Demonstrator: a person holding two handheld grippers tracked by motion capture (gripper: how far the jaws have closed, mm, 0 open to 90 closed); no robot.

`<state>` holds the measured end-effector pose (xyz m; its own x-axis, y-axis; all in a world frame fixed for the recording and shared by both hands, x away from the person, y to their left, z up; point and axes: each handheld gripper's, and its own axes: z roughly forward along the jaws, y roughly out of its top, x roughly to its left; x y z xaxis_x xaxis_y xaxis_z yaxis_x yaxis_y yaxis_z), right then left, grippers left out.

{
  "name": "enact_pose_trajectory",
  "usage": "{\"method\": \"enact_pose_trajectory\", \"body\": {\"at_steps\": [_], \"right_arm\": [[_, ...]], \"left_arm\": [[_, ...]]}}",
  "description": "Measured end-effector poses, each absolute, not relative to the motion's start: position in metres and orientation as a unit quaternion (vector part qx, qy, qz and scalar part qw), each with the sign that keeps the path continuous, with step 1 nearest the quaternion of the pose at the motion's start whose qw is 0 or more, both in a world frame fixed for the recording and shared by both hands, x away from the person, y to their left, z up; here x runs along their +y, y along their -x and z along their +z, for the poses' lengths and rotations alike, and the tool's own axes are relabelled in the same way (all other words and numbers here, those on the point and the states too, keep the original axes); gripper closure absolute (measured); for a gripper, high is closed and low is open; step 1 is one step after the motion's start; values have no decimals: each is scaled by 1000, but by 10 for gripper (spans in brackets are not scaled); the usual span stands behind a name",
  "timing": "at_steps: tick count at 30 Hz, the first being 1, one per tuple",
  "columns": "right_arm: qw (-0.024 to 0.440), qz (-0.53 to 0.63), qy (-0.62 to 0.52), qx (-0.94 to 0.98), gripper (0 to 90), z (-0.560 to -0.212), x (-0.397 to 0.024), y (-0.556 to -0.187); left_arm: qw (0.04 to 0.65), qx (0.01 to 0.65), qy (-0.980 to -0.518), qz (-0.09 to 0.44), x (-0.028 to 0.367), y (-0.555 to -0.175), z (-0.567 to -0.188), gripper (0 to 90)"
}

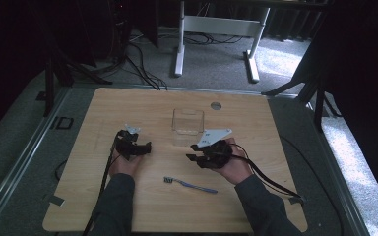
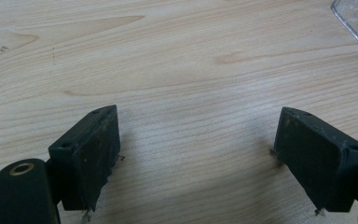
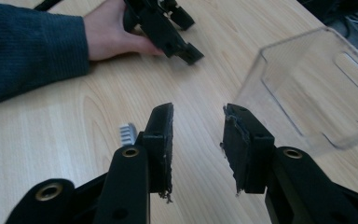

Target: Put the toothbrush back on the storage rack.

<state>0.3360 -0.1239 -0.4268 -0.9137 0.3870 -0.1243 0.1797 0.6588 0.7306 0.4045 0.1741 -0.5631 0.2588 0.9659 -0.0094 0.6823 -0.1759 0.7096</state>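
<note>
Fingers of the left gripper stand wide apart with nothing between them, low over the bare wood of the counter, as its own view shows. Those of the right gripper are parted by a narrower gap and also hold nothing.

From the high view, a person in dark sleeves reaches in from the near edge, the left hand and right hand each holding a black gripper above the middle of the light wooden counter. Both grippers point inward, toward each other. A grey three-cornered plate rides on top of the right one, and cables trail back from both toward the person.

A clear plastic container sits upright and empty on the counter beyond the hands, roughly midway between the two grippers and nearer the far edge. In the right gripper view it lies just beyond the right finger; a corner of it shows at the top right of the left gripper view.

A blue-handled toothbrush lies flat on the counter between the forearms, near the person, bristle head to the left. Its white bristles peek out beside the left finger in the right gripper view.
</note>
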Motion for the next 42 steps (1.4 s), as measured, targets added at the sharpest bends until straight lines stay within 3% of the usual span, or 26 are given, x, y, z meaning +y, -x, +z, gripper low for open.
{"method": "enact_pose_trajectory", "body": {"at_steps": [17,42], "right_arm": [[133,364,-108,915,637,-412,-95,-332],[117,309,-91,939,624,-422,-79,-335]], "left_arm": [[308,564,-731,230,174,-404,-563,145],[307,564,-731,231,174,-404,-563,145]]}}
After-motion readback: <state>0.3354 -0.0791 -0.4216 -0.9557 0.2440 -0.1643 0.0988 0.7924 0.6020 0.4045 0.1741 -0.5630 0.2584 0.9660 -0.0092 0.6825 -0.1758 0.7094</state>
